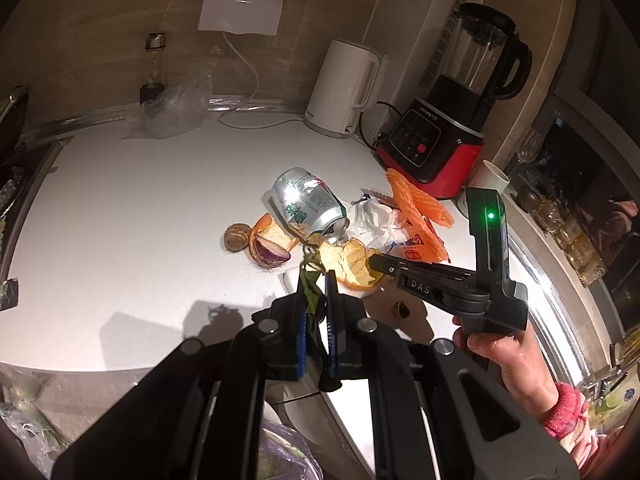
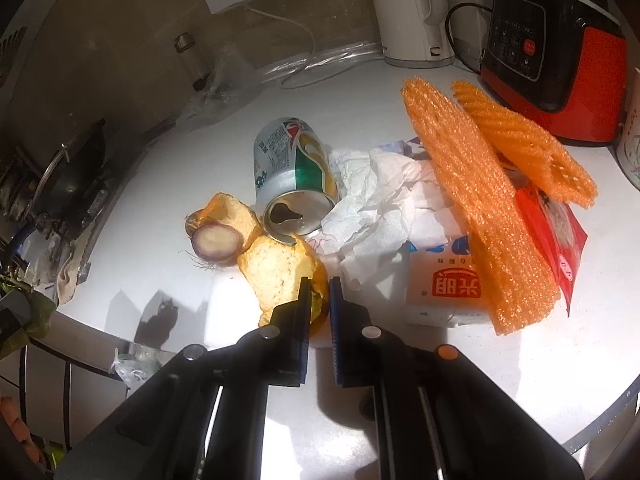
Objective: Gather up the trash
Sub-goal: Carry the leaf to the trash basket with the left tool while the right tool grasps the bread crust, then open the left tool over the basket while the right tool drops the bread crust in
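My left gripper is shut on a limp green leaf, held above the white counter. In the right wrist view, my right gripper has its fingers closed on the edge of an orange peel lying on the counter. The left wrist view shows that gripper's tip on the same peel, with a hand on its handle. Behind the peel lie a crushed can, an onion end, crumpled tissue, orange foam netting and a white carton.
A white kettle, a red blender and a paper cup stand along the back right. A clear plastic bag and a small bottle sit at the back left. The counter edge runs close below the grippers.
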